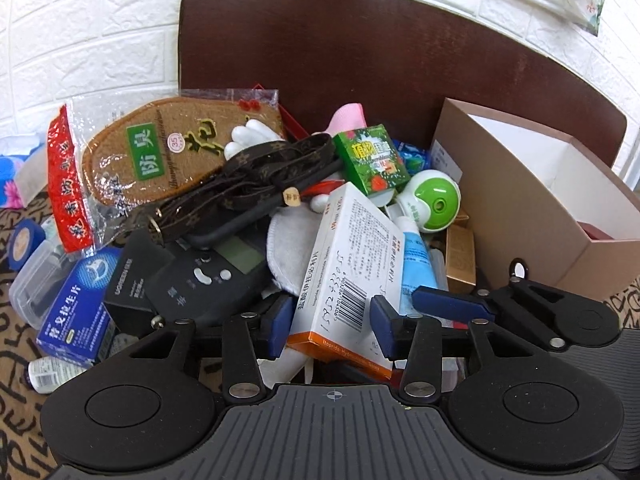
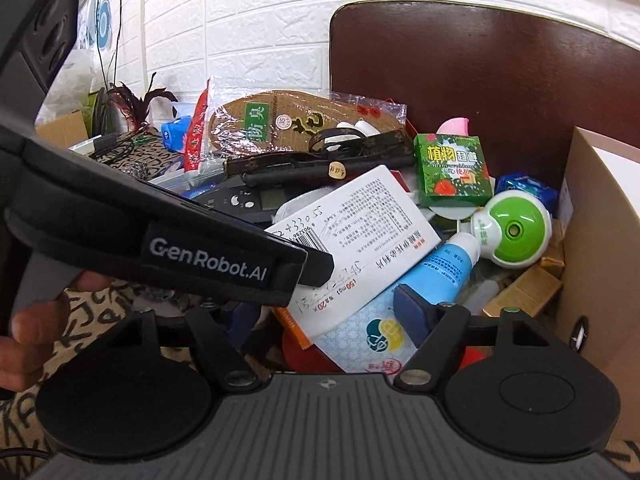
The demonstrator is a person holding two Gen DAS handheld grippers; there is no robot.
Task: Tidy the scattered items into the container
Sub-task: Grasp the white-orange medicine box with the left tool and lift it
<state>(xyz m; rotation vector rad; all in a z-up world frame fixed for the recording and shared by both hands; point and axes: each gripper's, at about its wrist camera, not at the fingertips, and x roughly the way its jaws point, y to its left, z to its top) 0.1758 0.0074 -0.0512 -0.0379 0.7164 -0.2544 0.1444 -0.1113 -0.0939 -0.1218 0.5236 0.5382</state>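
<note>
A white medicine box (image 1: 348, 256) with an orange stripe lies on top of a pile of small items. My left gripper (image 1: 332, 322) has its blue pads against both long sides of that box. From the right wrist view the left gripper's black body (image 2: 208, 248) crosses over the same box (image 2: 360, 220). My right gripper (image 2: 324, 312) stands open just right of it; its right pad (image 2: 412, 312) is beside a blue tube (image 2: 436, 272), and its left finger is mostly hidden. The tan cardboard container (image 1: 520, 208) with a white inside stands at the right.
The pile holds an insole packet (image 1: 160, 156), a brown patterned strap (image 1: 256, 176), a green carton (image 1: 370, 160), a green-and-white round gadget (image 1: 434, 200), a black device with a screen (image 1: 208, 276) and a blue medicine box (image 1: 76, 312). A dark brown board (image 1: 360, 48) stands behind.
</note>
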